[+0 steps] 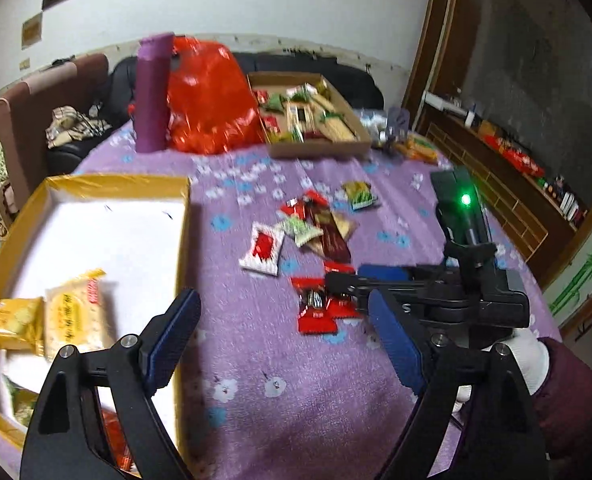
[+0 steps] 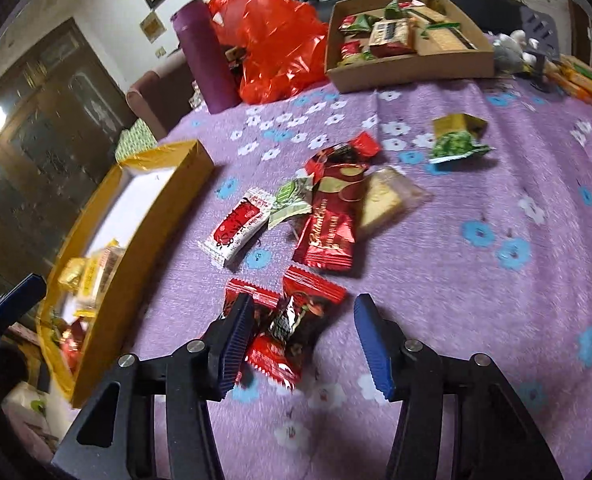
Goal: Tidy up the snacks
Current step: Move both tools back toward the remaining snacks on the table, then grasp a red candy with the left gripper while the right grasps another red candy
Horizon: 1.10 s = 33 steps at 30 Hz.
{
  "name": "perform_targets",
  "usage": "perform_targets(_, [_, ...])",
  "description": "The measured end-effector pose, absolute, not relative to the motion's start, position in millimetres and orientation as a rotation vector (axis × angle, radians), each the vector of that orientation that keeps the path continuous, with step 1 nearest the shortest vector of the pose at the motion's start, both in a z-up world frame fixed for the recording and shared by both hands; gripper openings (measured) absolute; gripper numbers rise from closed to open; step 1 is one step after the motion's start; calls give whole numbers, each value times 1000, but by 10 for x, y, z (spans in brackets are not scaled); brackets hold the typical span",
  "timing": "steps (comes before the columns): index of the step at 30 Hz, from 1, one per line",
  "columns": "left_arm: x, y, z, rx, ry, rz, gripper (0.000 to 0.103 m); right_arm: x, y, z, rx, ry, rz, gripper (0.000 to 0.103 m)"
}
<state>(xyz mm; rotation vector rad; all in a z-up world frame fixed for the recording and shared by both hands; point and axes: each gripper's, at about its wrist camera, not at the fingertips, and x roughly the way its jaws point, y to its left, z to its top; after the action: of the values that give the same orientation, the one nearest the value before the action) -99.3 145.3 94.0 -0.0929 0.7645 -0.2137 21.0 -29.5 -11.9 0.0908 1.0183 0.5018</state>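
Loose snack packets lie on the purple flowered cloth [image 2: 476,288]: a dark red long packet [image 2: 330,220], a white and red packet [image 2: 238,228], a green and white packet [image 2: 292,202], a pale biscuit packet [image 2: 384,200], a green and gold packet [image 2: 458,138] and small red packets [image 2: 292,320]. My right gripper [image 2: 304,340] is open, its fingers either side of the small red packets. My left gripper [image 1: 284,340] is open and empty beside the gold-edged box [image 1: 184,216], which holds yellow packets [image 1: 74,312]. The right gripper also shows in the left wrist view [image 1: 336,292].
A cardboard tray of snacks [image 2: 412,72] stands at the back, with a red plastic bag [image 2: 272,44] and a purple flask [image 2: 206,56] to its left. Orange packets [image 2: 584,80] lie at the far right. A sofa [image 1: 52,92] is behind the table.
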Motion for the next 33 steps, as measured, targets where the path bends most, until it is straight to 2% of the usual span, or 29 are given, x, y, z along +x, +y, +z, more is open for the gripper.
perform_targets(1, [-964, 1423, 887, -91, 782, -215, 87, 215, -241, -124, 62, 1019, 495, 52])
perform_targets(4, [-902, 1361, 765, -94, 825, -222, 87, 197, -190, -126, -7, 991, 483, 25])
perform_targets(15, [-462, 970, 362, -34, 963, -223, 86, 285, -775, -28, 201, 969, 491, 24])
perform_targets(16, [-417, 923, 333, -12, 967, -212, 77, 288, -803, 2, 221, 965, 501, 24])
perform_targets(17, [-349, 852, 285, 21, 977, -203, 57, 290, -827, 20, 238, 962, 508, 24])
perform_targets(18, [-293, 800, 233, 42, 993, -198, 47, 290, -842, 29, 253, 961, 516, 24])
perform_targets(20, [-262, 686, 189, 122, 970, -191, 36, 286, -854, 39, 280, 964, 531, 24])
perform_targets(24, [-265, 698, 173, 107, 998, -192, 33, 223, -835, 93, 273, 940, 542, 24])
perform_targets(28, [-454, 898, 253, -20, 963, -192, 32, 185, -811, 146, 260, 897, 556, 23])
perform_targets(29, [-465, 946, 306, -50, 954, -199, 15, 175, -802, 147, 264, 893, 562, 23])
perform_targets(33, [-670, 1335, 516, -173, 902, -239, 14, 95, -702, 168, 222, 863, 557, 23])
